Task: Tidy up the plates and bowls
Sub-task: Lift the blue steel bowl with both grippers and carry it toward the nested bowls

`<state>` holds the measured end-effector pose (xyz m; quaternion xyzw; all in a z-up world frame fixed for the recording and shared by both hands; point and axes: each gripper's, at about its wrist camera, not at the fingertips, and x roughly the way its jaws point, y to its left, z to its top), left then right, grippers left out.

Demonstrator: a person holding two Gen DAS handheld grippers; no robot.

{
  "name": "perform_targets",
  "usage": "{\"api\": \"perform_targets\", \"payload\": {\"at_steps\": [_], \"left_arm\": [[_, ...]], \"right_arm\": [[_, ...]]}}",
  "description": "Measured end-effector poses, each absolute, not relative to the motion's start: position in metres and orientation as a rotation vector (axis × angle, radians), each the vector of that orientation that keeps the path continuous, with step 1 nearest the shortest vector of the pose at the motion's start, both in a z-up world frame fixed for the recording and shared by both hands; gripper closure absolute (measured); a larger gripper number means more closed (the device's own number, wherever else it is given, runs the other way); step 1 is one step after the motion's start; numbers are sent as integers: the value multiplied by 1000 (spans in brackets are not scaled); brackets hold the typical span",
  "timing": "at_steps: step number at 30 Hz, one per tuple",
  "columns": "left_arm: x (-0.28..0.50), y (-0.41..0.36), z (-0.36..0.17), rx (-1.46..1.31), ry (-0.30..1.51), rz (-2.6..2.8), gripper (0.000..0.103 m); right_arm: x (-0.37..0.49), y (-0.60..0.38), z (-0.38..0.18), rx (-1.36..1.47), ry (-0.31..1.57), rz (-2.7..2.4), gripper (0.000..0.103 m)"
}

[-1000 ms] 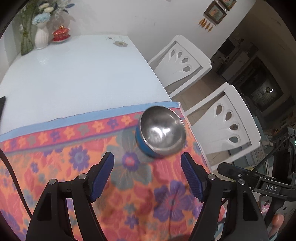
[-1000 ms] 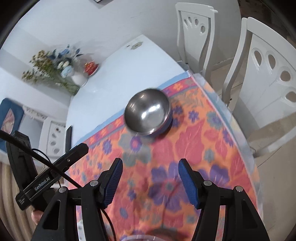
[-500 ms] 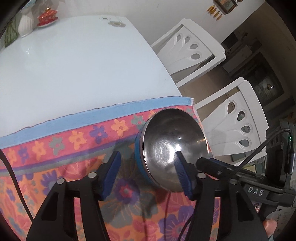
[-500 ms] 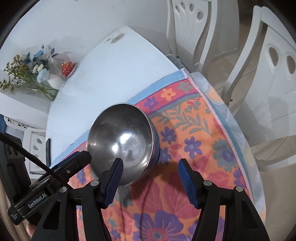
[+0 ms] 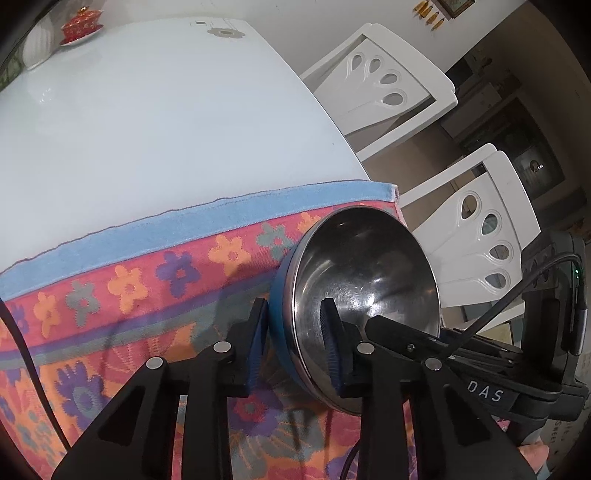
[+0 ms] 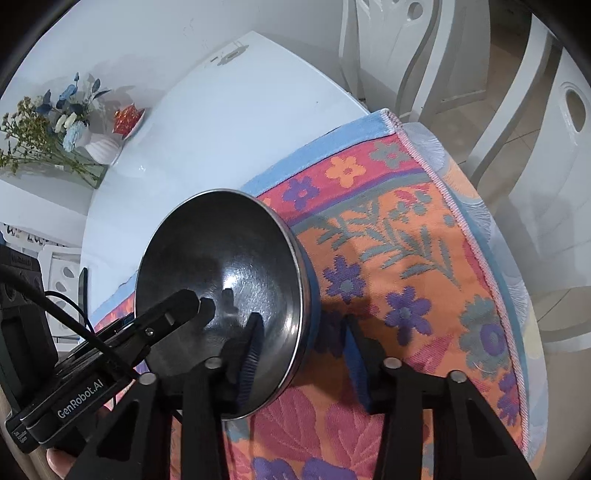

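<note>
A steel bowl [image 5: 369, 280] with a blue outside sits on the floral cloth [image 5: 129, 280] near the table's right corner. My left gripper [image 5: 293, 345] straddles its near-left rim, one finger inside and one outside, closed in on the wall. My right gripper [image 6: 303, 356] straddles the bowl [image 6: 221, 258] at its near-right rim, one finger inside and one outside on the blue wall, with a small gap showing. Each gripper's body shows in the other's view.
The bare white table top [image 5: 147, 110] stretches beyond the cloth. A white vase of flowers [image 6: 96, 147] and a small red lidded pot [image 5: 79, 26] stand at its far end. Two white chairs [image 5: 480, 229] stand along the right side.
Both grippers have moved forward to the bowl and narrowed, each ending up astride its rim. The bowl now fills more of both views.
</note>
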<state>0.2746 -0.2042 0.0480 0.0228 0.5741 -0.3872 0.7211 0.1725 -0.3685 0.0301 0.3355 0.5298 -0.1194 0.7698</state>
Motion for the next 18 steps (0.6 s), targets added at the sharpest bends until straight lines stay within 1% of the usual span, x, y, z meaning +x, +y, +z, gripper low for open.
{"api": "perform_targets", "payload": {"at_steps": [3,11,18], "left_arm": [[275,-202,49,44,1269,-860,79],[267,-197,60,58,1250,-864,79],[250,-184,88,73,1197,-866,79]], "right_arm": [[174,-365,28,728,1153,-247,73],[169,-355,39,697,1143,-251,74],[157,-342,67,649,1109,-243,73]]}}
